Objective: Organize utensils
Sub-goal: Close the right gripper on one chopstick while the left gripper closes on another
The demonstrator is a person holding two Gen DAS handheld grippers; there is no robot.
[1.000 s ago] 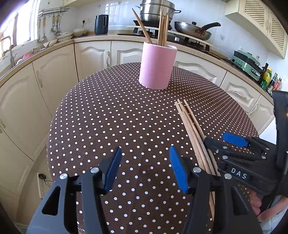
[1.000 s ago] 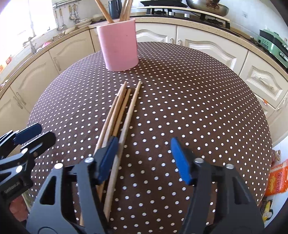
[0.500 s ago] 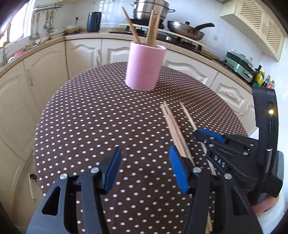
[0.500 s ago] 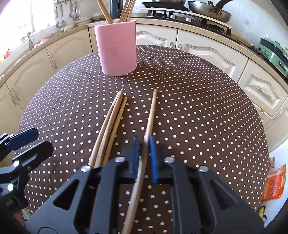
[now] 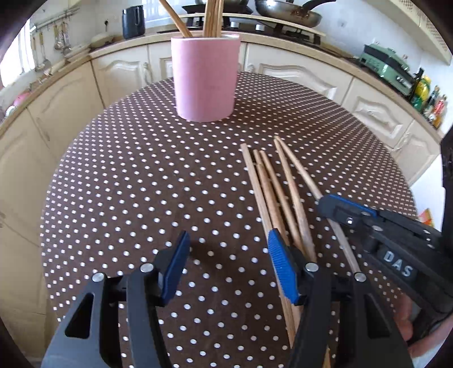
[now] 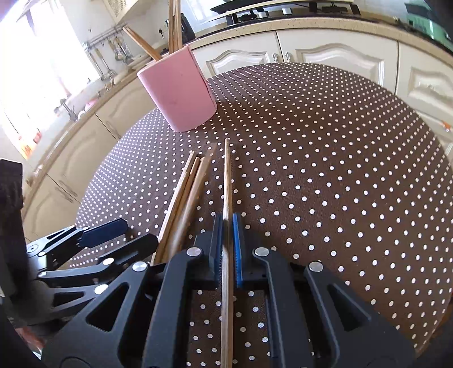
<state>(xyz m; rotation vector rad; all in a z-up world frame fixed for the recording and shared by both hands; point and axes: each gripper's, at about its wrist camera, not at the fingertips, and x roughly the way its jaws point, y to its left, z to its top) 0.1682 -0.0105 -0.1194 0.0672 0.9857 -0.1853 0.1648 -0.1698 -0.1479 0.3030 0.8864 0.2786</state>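
Observation:
A pink utensil cup (image 5: 205, 79) with several chopsticks in it stands at the far side of the polka-dot table (image 5: 127, 184); it also shows in the right wrist view (image 6: 178, 90). Several loose wooden chopsticks (image 5: 271, 195) lie to the right of centre. My right gripper (image 6: 226, 246) is shut on one chopstick (image 6: 227, 181), held apart from the bundle (image 6: 184, 203). In the left wrist view the right gripper (image 5: 334, 206) shows at the right. My left gripper (image 5: 229, 269) is open and empty, low over the table beside the bundle.
Cream kitchen cabinets (image 5: 297, 73) and a counter curve behind the table. A stove with a frying pan (image 5: 286, 12) is at the back, a green appliance (image 5: 388, 65) and bottles at the right. The table edge (image 6: 424, 136) drops off at the right.
My right gripper closed on one chopstick and tilted it away from the bundle. My left gripper stayed open and moved nearer the cup and the chopsticks.

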